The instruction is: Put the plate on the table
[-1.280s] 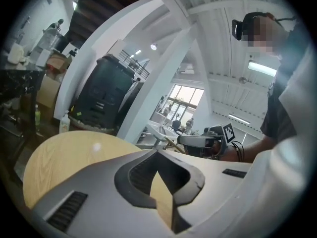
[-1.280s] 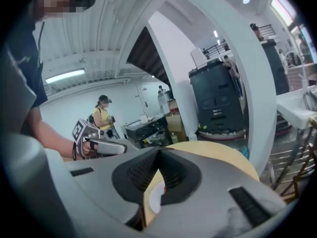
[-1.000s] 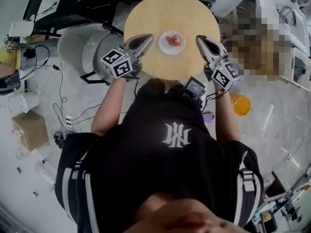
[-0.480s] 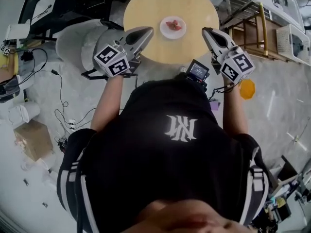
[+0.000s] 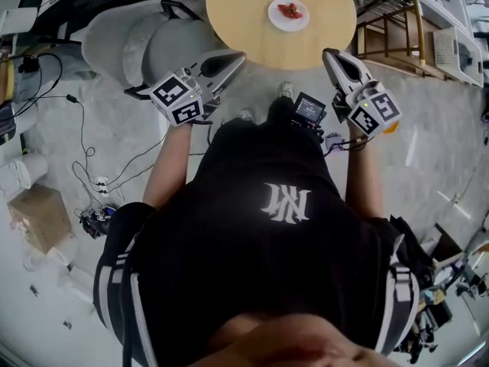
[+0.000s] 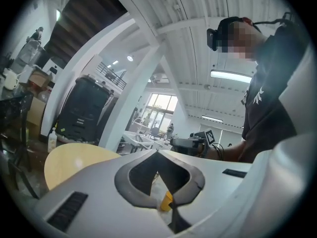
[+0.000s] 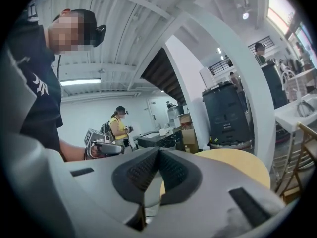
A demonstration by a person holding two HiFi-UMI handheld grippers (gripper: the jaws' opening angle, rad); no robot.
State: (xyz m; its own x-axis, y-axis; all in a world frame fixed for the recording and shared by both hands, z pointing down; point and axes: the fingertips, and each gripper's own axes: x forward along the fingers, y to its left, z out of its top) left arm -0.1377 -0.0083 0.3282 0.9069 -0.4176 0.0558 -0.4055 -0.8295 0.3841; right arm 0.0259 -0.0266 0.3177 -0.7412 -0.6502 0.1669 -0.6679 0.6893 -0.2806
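My left gripper [image 5: 238, 56] and right gripper [image 5: 329, 53], both with jaws together and empty, hang near the round bench [image 5: 237, 14]; the plate [image 5: 288, 13] sits on it.

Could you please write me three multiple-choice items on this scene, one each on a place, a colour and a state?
1. Where is the plate?
A. on the floor
B. on the round table
C. held in a gripper

2. What colour is the food on the plate?
A. green
B. yellow
C. red

3. How do the jaws of the right gripper stand?
A. together, with nothing between them
B. wide apart
C. closed on the plate

Answers: 1 B, the plate rests on the round table; 2 C, the food shows red against the white plate; 3 A, the right gripper view shows the jaws meeting, empty.
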